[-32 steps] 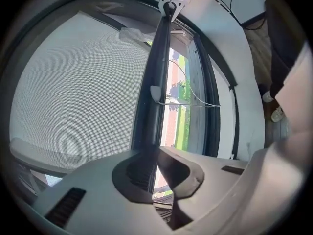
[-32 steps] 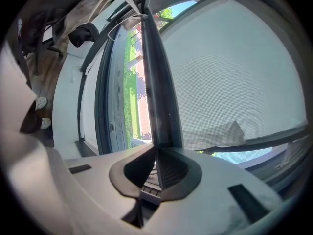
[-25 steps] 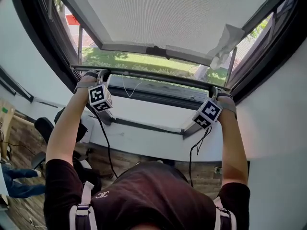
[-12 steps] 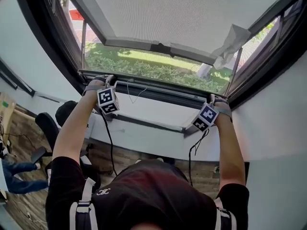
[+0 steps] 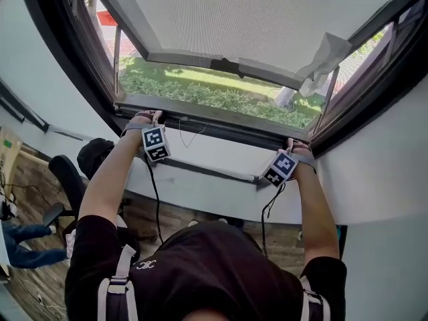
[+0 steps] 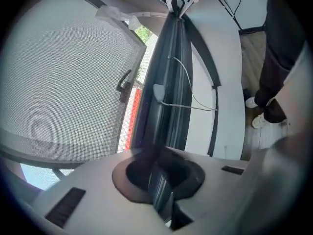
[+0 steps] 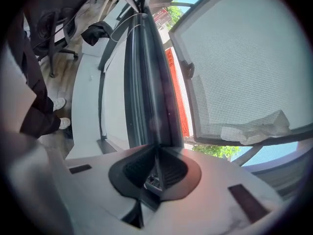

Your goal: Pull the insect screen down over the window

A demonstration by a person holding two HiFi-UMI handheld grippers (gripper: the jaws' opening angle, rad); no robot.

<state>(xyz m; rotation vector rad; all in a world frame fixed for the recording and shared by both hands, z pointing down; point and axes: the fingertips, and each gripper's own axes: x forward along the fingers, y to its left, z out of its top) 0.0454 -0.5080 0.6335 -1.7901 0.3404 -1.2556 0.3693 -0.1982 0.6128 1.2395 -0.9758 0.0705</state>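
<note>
Low in the window opening, the screen bar (image 5: 221, 120) is seen running across from side to side, close above the white sill (image 5: 214, 158); whether it meets the lower frame cannot be told. The bar is gripped near its left end by the left gripper (image 5: 151, 116) and near its right end by the right gripper (image 5: 295, 146). In the left gripper view the jaws are drawn narrow, clamped on the bar (image 6: 166, 82) at the gripper (image 6: 159, 180). The same is shown in the right gripper view, where the bar (image 7: 146, 72) is pinched by the gripper (image 7: 156, 173). A thin white cord (image 5: 188, 134) is hung from the bar. Beyond it, grass (image 5: 200, 92) and the outward-tilted sash (image 5: 254, 19) are visible.
</note>
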